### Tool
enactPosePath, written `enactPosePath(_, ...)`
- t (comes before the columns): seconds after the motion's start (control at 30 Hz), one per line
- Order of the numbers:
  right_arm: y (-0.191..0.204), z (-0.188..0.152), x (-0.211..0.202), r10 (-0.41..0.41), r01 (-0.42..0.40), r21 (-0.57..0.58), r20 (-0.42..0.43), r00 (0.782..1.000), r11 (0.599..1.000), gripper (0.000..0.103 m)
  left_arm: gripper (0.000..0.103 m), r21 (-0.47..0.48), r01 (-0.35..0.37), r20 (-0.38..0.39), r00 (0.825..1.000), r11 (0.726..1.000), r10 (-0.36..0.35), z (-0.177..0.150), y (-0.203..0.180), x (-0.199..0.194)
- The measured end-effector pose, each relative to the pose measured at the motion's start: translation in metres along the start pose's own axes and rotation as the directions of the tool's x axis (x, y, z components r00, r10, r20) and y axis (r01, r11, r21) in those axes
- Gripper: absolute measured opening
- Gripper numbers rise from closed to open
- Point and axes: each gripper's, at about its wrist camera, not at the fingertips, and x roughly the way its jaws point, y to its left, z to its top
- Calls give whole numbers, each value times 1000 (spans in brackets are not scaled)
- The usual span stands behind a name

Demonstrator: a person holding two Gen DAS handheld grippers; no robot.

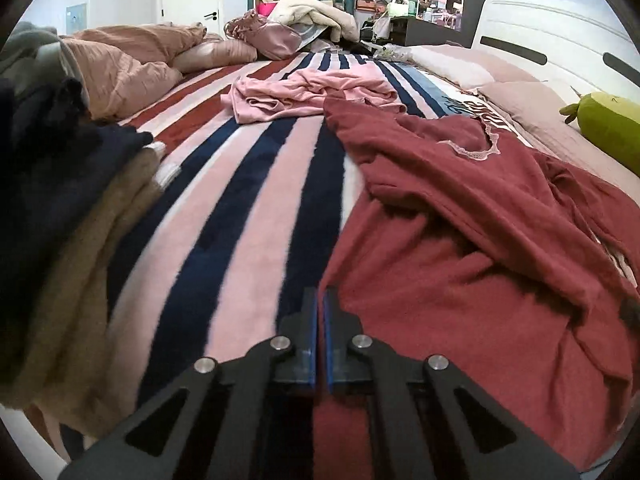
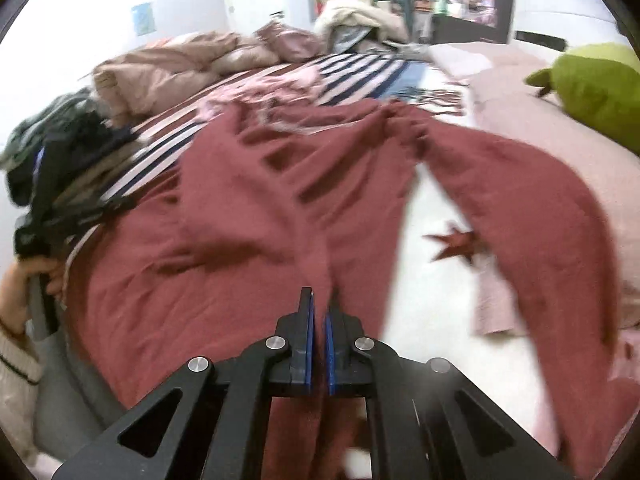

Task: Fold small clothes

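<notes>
Striped blanket (image 1: 240, 184) with stacked clothes (image 1: 60, 200) at left frame edge, pink garment (image 1: 312, 92) upper centre, green plush toy (image 2: 600, 84) upper right. Left gripper (image 1: 320, 304): jaws closed, empty. Right gripper (image 2: 320, 304): jaws pinching the red garment (image 2: 248, 200), spread centre frame.

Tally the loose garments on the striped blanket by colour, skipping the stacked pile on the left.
Dark red: 1, the dark red garment, pinched in the right gripper
Pink: 1, the pink garment, crumpled farther up the bed
Total: 2
</notes>
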Motion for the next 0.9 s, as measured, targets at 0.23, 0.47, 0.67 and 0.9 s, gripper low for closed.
enactPosePath(0.23, -19, -8, -18, 12, -15, 67, 45, 999, 998, 12, 53, -52, 38, 63, 997, 998, -35, 3, -1, -23)
enactPosePath(0.47, -61, -26, -50, -190, 176, 175, 63, 980, 969, 54, 64, -63, 132, 202, 972, 989, -117, 12, -10, -73)
enactPosePath(0.67, -96, -61, -81, -406, 367, 297, 79, 911, 882, 64, 76, -47, 161, 281, 949, 986, -142, 19, -33, -96)
enactPosePath(0.9, -117, -87, -79, -238, 193, 416, 57, 970, 888, 67, 91, -24, 205, 313, 931, 978, -188, 22, -55, -117)
